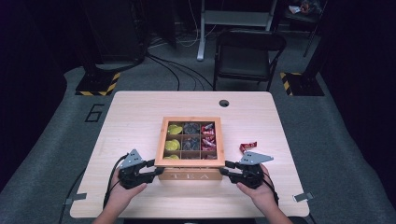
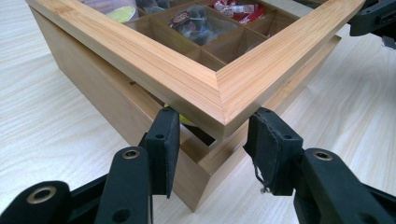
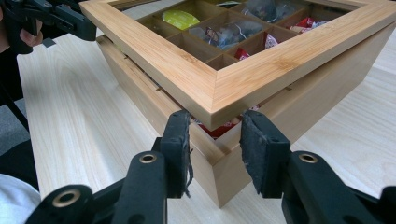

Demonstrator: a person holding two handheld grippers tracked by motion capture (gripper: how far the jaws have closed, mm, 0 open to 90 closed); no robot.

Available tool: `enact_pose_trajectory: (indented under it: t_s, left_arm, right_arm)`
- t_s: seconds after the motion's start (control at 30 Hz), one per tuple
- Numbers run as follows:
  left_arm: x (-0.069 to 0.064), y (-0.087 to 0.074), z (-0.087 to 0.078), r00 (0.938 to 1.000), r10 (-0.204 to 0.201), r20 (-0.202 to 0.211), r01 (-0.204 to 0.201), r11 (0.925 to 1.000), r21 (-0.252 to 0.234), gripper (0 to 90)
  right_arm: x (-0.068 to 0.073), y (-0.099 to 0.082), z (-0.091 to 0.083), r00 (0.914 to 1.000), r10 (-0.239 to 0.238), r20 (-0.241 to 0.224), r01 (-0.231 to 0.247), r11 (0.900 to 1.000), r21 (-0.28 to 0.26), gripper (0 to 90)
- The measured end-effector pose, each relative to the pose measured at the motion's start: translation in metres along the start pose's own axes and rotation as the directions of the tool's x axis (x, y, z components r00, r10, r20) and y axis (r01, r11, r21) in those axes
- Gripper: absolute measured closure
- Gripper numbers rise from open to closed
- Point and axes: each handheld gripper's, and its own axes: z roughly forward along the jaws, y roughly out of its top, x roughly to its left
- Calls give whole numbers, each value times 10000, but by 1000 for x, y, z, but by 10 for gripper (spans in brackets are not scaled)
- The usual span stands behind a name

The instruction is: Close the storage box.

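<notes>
In the high view, a wooden tea box (image 1: 189, 175) marked TEA sits near the middle of the table (image 1: 135, 112), its glass-paned lid (image 1: 189, 141) raised off the base at the near edge. The left gripper (image 1: 150, 169) meets the box's near left corner and the right gripper (image 1: 225, 168) its near right corner, each carried by a hand (image 1: 122, 192) coming up from the table's near edge. A red packet (image 1: 248, 146) lies on the table just right of the box. Behind the table stands a folding chair (image 1: 249, 53). In the left gripper view, the 2 black pads (image 2: 164, 151) straddle the lid's corner (image 2: 219, 100), which is lifted off the box; the pads sit against its 2 edges, clamped on that corner. Yellow, grey and red tea packets (image 2: 194, 21) show through the lid in their compartments. In the right gripper view, the pads (image 3: 261, 154) likewise pinch the other near corner of the lid (image 3: 215, 93), raised above the box wall (image 3: 229, 175), with red packets showing in the gap below it.
</notes>
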Motion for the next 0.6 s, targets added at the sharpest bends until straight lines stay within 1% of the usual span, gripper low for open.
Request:
enact_pose_trajectory:
  t_s: [0.03,0.07,0.1,0.17,0.3,0.47,0.53,0.57,0.6]
  left_arm:
    - [0,0,0,10000,-14,40,14,10000,44,545]
    - [0,-1,0,10000,80,-14,-80,10000,26,545]
    - [0,-1,-1,10000,-6,52,6,10000,37,545]
    - [0,-2,0,10000,3,-12,-3,10000,-31,545]
    - [-1,-2,-1,10000,-26,-42,26,10000,-9,545]
    - [-1,-2,-3,10000,-33,-38,34,9999,107,545]
    - [-2,-2,-3,10000,-58,-45,59,9999,113,544]
    - [-3,-2,-3,9998,-182,-48,182,9998,84,543]
    - [-3,-2,-4,9998,-173,-23,173,9998,111,543]
  right_arm:
    - [0,0,0,10000,-9,9,9,10000,-3,623]
    - [0,-1,1,10000,-5,17,5,10000,12,623]
    - [0,-1,1,10000,20,34,-20,10000,35,623]
    - [0,-1,1,10000,16,-3,-16,10000,48,623]
    - [0,-2,1,10000,-14,-3,14,10000,43,621]
    - [0,-2,1,10000,53,-42,-52,10000,50,616]
    - [0,-2,1,10000,35,-53,-34,10000,69,616]
    - [0,-2,1,10000,59,-47,-59,9999,87,616]
    - [0,-2,1,10000,78,-47,-77,9999,96,615]
